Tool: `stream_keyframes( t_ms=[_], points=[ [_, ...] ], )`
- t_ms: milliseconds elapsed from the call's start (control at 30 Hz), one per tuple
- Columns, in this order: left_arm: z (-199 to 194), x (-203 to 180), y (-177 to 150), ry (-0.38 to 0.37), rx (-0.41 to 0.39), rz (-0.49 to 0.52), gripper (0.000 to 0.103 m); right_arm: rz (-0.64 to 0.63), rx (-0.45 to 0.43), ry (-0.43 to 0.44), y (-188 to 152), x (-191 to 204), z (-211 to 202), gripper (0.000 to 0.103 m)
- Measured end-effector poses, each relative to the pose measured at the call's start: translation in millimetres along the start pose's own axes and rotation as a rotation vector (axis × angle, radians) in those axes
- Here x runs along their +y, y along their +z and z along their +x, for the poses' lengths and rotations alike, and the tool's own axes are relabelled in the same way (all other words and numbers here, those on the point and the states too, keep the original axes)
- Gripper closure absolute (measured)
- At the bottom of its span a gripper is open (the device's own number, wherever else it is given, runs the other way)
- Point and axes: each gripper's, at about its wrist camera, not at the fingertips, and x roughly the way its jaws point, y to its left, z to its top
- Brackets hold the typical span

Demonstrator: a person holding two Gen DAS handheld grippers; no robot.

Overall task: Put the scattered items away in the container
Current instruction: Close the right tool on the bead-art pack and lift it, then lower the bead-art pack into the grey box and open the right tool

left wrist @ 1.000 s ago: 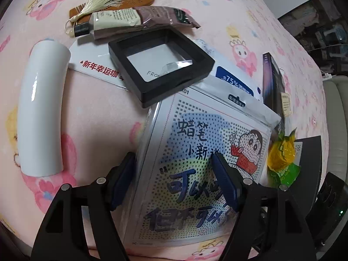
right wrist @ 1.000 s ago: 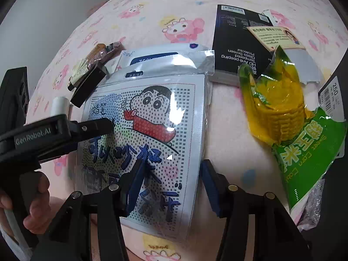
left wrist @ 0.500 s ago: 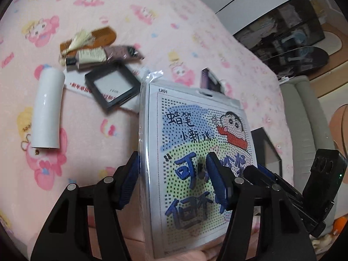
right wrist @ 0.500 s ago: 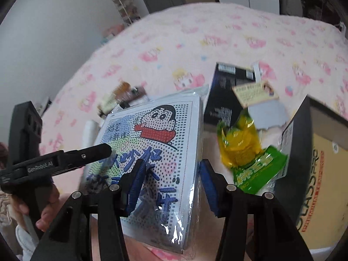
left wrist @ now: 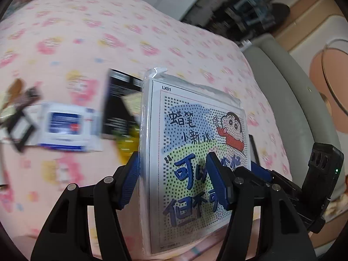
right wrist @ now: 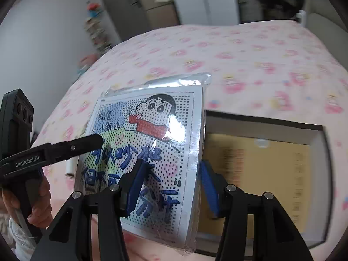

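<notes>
Cartoon packet (left wrist: pixel 195 152) now lifted; only right view shows open box (right wrist: pixel 261 163).

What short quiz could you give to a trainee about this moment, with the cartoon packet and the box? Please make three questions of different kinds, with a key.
1. Multiple choice: what is between the fingers of the right gripper? A) a wooden comb B) the cartoon packet C) a corn snack bag
2. True or false: the cartoon packet is lifted off the pink bedspread.
3. Short answer: in the right wrist view, what lies just to the right of the packet?

Key:
1. B
2. True
3. The open box, with a black rim and a tan bottom.
</notes>
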Motion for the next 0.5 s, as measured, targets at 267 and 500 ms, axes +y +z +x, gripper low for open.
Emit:
stream_keyframes(
  t_ms=[267, 500],
  points=[
    [69, -64, -9, 0.007, 0.131, 0.095, 0.043, 0.168, -0.027, -0.060, -19, -100, -11, 0.056],
    [118, -92, -28, 0.127, 0.231, 0.176, 0.043, 0.243, 0.029, -0.133, -30, -142, 9, 0.054]
  ],
)
